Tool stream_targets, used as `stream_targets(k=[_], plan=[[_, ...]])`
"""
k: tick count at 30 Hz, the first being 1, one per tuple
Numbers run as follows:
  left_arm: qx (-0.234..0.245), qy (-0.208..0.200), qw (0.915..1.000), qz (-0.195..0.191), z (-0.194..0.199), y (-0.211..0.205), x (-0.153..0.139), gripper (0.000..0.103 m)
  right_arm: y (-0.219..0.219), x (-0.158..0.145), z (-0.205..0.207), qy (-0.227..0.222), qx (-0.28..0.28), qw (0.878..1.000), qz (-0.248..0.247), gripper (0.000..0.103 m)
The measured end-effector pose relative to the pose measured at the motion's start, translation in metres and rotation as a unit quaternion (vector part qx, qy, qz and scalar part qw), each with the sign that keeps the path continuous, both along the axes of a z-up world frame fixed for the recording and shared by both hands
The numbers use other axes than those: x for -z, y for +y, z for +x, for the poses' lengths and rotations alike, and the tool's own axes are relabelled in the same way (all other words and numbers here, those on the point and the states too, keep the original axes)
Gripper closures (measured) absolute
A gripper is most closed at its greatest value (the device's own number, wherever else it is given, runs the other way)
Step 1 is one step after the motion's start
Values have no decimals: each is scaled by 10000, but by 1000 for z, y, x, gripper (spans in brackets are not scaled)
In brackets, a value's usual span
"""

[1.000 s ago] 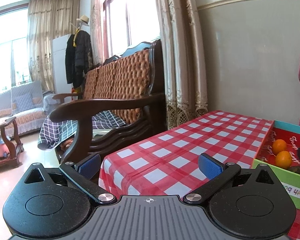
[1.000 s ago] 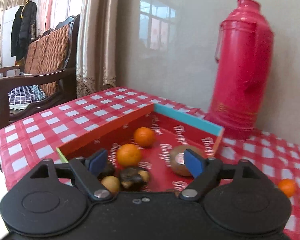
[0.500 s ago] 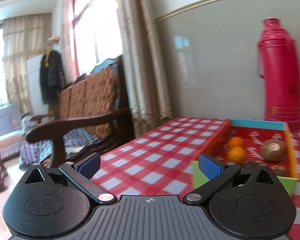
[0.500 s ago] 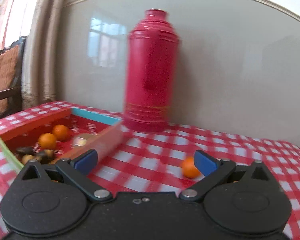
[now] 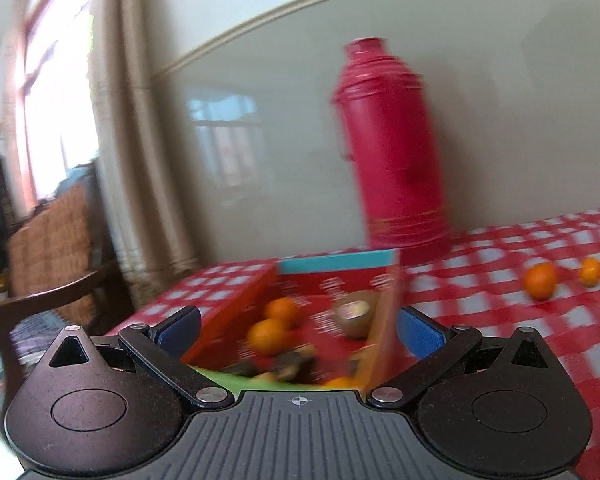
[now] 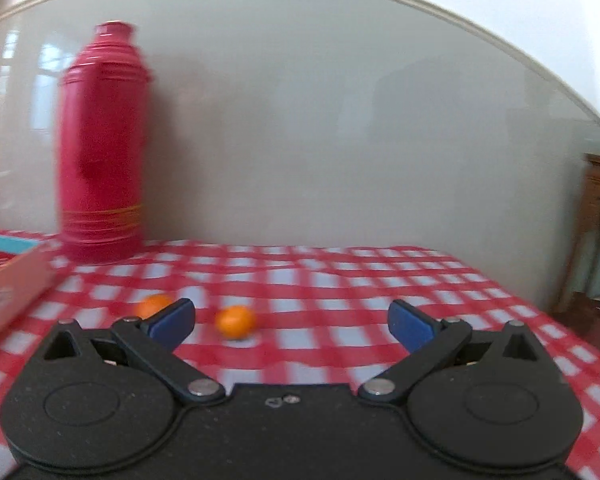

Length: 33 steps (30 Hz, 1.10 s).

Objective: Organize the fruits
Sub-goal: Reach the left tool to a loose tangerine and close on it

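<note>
Nearest the right hand-held gripper (image 6: 290,322), jaws wide and empty, two oranges (image 6: 236,321) lie loose on the tabletop (image 6: 380,300). Beyond the left hand-held gripper (image 5: 298,326), equally wide and empty, the box (image 5: 336,266) holds fruit. Next, I judge: straddle an orange and close.

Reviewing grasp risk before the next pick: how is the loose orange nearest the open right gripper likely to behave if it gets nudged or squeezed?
The orange looks round and lies free on the flat checked tablecloth, so a nudge would probably roll it. Its rind looks smooth, so it may slip out unless the right gripper closes centred on it. Being small, it is probably light, and hard squeezing may bruise it.
</note>
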<state>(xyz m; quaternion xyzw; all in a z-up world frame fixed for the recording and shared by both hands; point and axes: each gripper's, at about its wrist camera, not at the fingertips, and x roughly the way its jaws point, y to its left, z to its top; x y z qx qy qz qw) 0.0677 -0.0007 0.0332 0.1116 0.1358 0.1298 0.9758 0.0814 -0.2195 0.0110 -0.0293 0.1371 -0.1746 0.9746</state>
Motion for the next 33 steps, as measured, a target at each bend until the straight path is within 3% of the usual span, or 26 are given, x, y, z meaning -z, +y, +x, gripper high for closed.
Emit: stream_targets(k=[6,13,20,29,33], plan=[[910,215,9956,85,28,-53,-8,0,-33,3,-9,-47,790,9968,127,6],[1613,655,9845,190,68,-105,3,0,-55,11,-15,19,1197,9928,-43,6],[1964,1098,9741,229,102,-138,19,1,-75,14,-19,68,1323,9912,-84,6],[2023,1304,9706,48,132,-157,33,1,-88,15,-20,174,1416,9898,-3,6],[2087,1520,9661,-22,143,-163,40,18,-89,15,-21,156,1381,9903,41,6]])
